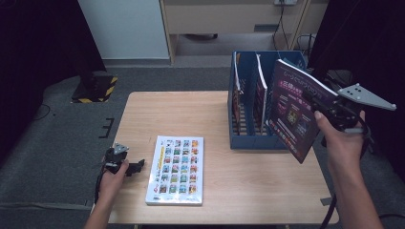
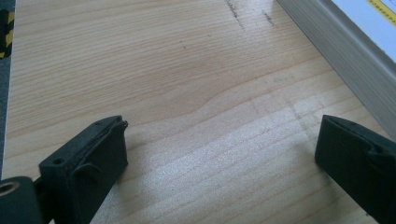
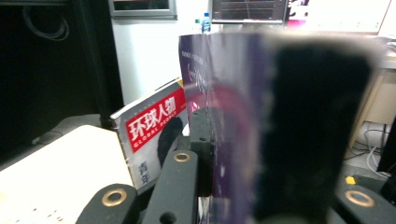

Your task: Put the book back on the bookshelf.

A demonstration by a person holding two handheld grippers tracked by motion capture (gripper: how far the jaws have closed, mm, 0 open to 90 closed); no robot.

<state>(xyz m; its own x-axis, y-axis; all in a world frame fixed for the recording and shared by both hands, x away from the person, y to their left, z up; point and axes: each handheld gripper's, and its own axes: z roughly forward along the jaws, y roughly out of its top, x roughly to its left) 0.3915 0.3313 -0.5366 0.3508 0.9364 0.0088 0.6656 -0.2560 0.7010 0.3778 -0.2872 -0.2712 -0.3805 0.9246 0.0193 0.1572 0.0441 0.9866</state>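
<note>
A purple magazine (image 1: 293, 107) hangs tilted in the air in front of the right end of a blue file holder (image 1: 253, 141). My right gripper (image 1: 313, 100) is shut on its right edge. In the right gripper view the purple magazine (image 3: 224, 93) sits clamped between the jaws of that gripper (image 3: 252, 130), and a red-titled magazine (image 3: 149, 126) stands behind it. My left gripper (image 1: 136, 167) rests low on the table, open and holding nothing, just left of a flat book (image 1: 176, 169) with a grid of small pictures. In the left gripper view this gripper (image 2: 219, 154) has wide-set jaws, and the book's page edge (image 2: 345, 51) lies at the upper right.
The wooden table (image 1: 191, 114) bears the holder at its back right; two magazines stand upright in the holder's left and middle slots. Grey carpet surrounds the table. A yellow-and-black striped base (image 1: 98, 88) stands on the floor at the back left.
</note>
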